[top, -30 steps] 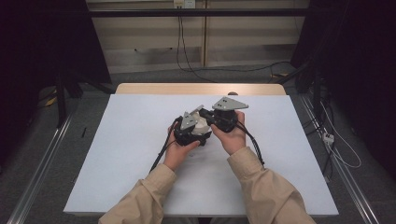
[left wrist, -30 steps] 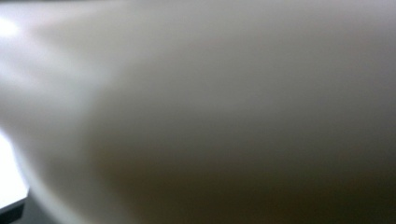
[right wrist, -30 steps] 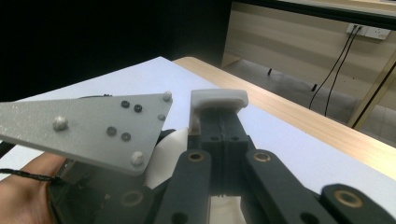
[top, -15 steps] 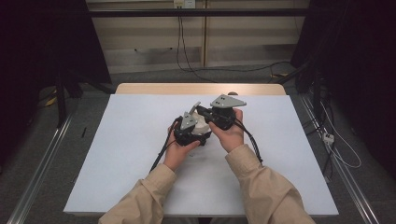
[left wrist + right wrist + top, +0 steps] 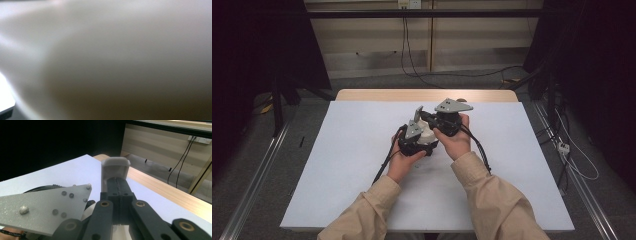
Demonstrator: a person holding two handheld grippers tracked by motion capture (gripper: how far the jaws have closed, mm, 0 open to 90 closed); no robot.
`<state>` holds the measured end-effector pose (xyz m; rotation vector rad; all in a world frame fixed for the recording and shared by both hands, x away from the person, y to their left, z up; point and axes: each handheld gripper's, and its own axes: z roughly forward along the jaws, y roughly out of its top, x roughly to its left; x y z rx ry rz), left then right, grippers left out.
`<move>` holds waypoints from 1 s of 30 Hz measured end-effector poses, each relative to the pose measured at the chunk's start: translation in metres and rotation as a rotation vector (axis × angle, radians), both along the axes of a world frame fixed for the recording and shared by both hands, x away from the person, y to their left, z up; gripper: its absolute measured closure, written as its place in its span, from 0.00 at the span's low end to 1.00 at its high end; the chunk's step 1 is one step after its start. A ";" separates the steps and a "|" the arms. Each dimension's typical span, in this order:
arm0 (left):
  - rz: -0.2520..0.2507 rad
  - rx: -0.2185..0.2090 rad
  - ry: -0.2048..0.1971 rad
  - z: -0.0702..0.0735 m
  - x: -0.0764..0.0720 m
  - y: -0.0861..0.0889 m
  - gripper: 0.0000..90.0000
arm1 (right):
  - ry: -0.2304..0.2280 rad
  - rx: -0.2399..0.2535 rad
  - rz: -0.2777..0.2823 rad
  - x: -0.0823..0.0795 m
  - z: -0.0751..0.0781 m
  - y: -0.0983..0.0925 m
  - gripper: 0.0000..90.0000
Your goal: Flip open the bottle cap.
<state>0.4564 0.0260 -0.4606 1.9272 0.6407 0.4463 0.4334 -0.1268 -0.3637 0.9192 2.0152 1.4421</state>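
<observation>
A person's two hands meet above the middle of a white worktop [image 5: 337, 165], each holding a gripper. The right gripper [image 5: 447, 117] sits just behind and to the right of the left gripper [image 5: 418, 134], and their bodies touch or nearly touch.

In the right gripper view, the right gripper's black fingers [image 5: 111, 195] are pressed fully together and grip nothing between them. They point past the left gripper's grey plate [image 5: 45, 210] toward the worktop's far wooden edge. A pale cap [image 5: 115, 166] sits upright over their tips. Whether it is a loose piece or part of the fingers cannot be told.

The left gripper view is a pale blur from something very close. Its fingers appear to be closed, and whether they hold anything cannot be told. Both forearms rest low and bent inward.
</observation>
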 end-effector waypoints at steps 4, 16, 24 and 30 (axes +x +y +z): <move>0.000 0.000 0.000 0.000 0.000 0.000 0.20 | 0.002 -0.003 -0.001 0.002 0.000 0.001 1.00; 0.000 0.003 -0.004 0.000 0.000 0.000 0.20 | 0.012 -0.026 0.008 0.007 -0.005 0.007 1.00; 0.001 0.004 -0.006 0.000 0.000 0.000 0.20 | 0.006 -0.031 0.013 0.013 -0.004 0.011 1.00; 0.002 0.005 -0.007 0.000 0.000 0.000 0.20 | 0.006 -0.029 0.006 0.017 -0.005 0.011 1.00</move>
